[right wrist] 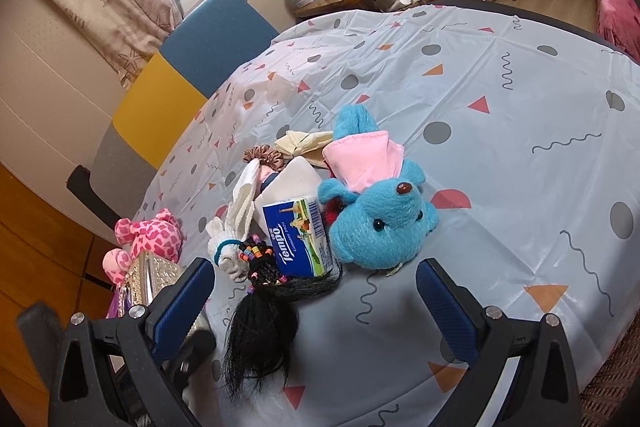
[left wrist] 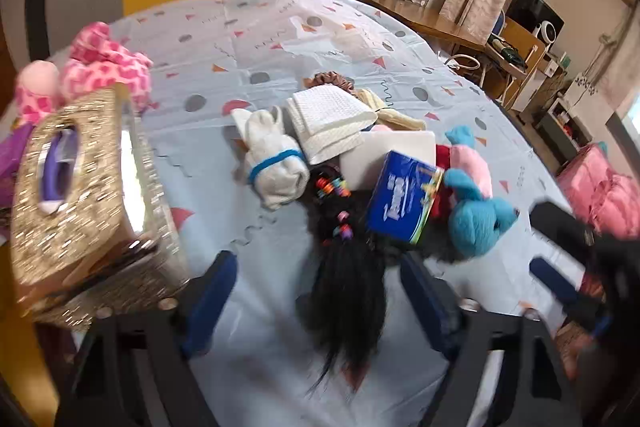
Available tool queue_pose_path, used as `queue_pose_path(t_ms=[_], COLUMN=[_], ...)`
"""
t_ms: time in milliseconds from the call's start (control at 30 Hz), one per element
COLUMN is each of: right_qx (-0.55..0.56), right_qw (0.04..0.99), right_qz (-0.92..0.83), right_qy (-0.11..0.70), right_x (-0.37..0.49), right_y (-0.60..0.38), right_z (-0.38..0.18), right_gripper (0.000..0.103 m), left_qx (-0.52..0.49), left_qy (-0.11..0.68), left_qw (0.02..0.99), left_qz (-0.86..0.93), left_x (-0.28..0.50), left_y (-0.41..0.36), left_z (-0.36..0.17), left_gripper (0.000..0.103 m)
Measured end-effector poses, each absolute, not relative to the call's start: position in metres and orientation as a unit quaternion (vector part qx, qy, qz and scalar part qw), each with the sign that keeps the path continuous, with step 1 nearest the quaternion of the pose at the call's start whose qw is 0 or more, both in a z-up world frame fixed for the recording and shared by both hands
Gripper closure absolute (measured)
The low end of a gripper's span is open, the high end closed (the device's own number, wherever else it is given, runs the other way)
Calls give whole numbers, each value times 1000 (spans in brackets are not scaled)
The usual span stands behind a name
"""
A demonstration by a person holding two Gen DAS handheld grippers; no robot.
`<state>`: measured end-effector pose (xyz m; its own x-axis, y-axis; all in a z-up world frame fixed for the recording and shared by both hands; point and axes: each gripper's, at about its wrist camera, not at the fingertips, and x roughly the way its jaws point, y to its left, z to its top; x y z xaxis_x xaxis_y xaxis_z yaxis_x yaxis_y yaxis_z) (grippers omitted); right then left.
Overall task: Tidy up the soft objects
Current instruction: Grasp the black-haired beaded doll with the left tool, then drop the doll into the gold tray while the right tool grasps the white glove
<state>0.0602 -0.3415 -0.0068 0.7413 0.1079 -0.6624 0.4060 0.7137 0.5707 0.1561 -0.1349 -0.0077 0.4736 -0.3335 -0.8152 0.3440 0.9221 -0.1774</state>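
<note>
The left gripper [left wrist: 316, 291] straddles a black hair braid [left wrist: 344, 267] near the table's [left wrist: 248, 39] front edge, jaws apart, not pinching. The right gripper [right wrist: 316, 295] hangs open nearby. Loose strands could slip free, or snag the tissue pack [left wrist: 404, 195] resting against them.

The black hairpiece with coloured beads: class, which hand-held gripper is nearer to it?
Left. The left hand-held gripper straddles the black hairpiece, whose strands lie between its open fingers. The right hand-held gripper sits beside it, hairpiece near one finger.
</note>
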Motion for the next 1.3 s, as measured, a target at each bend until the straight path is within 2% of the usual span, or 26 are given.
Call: queue_pose_path(t_ms=[100, 167, 367, 500, 600, 667, 733, 867, 1167, 1300], right_qx=[371, 373, 373, 368, 366, 361, 357, 347, 351, 338], right_qw=[856, 856, 855, 855, 856, 857, 857, 858, 852, 850], right_qz=[-84, -84, -80, -73, -70, -66, -62, -60, -60, -57], right_qy=[349, 348, 352, 358, 358, 361, 366, 374, 384, 400], right_x=[60, 60, 62, 65, 65, 66, 69, 70, 69, 72], right_y=[-342, -342, -340, -337, -335, -332, -330, -327, -329, -324], right_z=[-7, -7, -8, -9, -8, -8, -8, -9, -12, -15], right_gripper=[0, 0, 0, 0, 1, 8, 14, 27, 27, 33], left_qx=[-9, -13, -22, -15, 15, 52, 58, 68, 16, -13], left_qy=[488, 498, 526, 532, 538, 519, 520, 504, 443, 416], left_qw=[852, 846, 833, 829, 822, 831, 827, 830, 868, 892], left_qz=[-193, -189, -168, -169, -184, -190, -207, -228, -225, -177], left_x=[174, 186, 215, 223, 218, 205, 197, 180, 204, 232], left_y=[-146, -153, -168, -175, -183, -187, -185, -172, -131, -98], left_z=[-15, -23, -49, -65, -75, -74, -73, -56, 28, 61], left_gripper=[33, 44, 52, 52, 62, 69, 71, 72, 72, 72])
